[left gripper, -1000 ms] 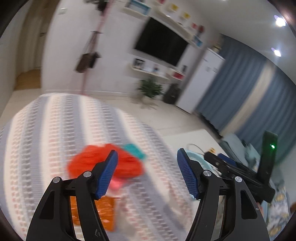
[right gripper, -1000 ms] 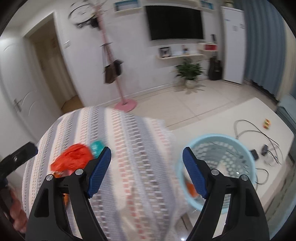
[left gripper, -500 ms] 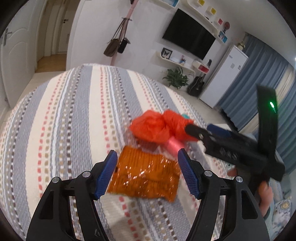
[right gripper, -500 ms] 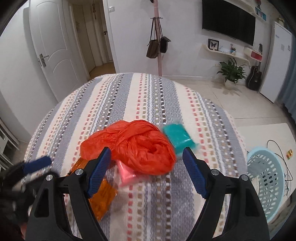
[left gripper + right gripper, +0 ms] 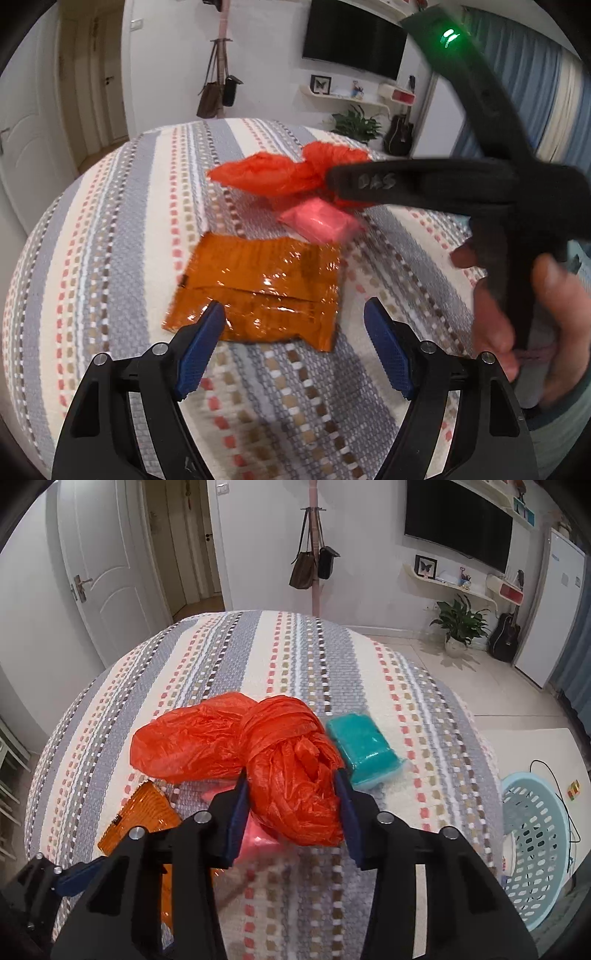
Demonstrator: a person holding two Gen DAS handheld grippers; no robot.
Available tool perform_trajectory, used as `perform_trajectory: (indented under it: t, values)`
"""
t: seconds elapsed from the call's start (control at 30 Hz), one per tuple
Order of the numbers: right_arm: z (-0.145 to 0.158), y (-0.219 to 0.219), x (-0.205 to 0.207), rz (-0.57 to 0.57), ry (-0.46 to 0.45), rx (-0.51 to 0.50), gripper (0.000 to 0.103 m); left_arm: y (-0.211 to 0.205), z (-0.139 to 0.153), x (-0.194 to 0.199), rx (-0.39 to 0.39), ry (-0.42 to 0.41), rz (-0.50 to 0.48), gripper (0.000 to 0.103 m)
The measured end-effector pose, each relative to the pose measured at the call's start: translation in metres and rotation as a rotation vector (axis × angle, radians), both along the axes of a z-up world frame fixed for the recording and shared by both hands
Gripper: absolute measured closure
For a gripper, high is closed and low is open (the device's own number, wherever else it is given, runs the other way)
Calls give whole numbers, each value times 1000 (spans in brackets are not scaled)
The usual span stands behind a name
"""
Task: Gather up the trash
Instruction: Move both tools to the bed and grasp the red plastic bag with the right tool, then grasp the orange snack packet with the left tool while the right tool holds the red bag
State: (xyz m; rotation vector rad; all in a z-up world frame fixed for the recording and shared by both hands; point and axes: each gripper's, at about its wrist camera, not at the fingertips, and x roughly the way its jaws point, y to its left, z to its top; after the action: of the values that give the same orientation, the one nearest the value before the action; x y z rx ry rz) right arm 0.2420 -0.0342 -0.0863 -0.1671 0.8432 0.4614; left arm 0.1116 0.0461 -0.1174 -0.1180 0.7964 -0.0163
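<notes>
Trash lies clustered on the striped surface (image 5: pixel 295 657). Nearest, the left gripper (image 5: pixel 293 325), jaws opening, has dropped over the orange wrapper (image 5: pixel 258 291) without touching it. Beyond, the right gripper (image 5: pixel 291 794) has swung in from the basket (image 5: pixel 535 849); its jaws are closing on the crumpled red bag (image 5: pixel 291 775), starting that pickup.

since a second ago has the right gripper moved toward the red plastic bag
Yes. The right gripper swung from the light blue basket, once between its fingers, across the striped tablecloth; its closing jaws now flank the red plastic bag.
</notes>
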Motion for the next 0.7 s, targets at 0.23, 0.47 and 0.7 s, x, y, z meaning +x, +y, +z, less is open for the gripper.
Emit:
perform_trajectory:
  t: [0.23, 0.47, 0.7]
  values:
    - [17, -26, -7, -27, -11, 53, 64, -10, -8, 3, 98, 21, 25, 31]
    - [28, -40, -18, -30, -34, 68, 64, 11, -4, -9, 145, 35, 93, 42]
    - [24, -44, -12, -40, 10, 95, 63, 84, -4, -32, 30, 61, 244, 45]
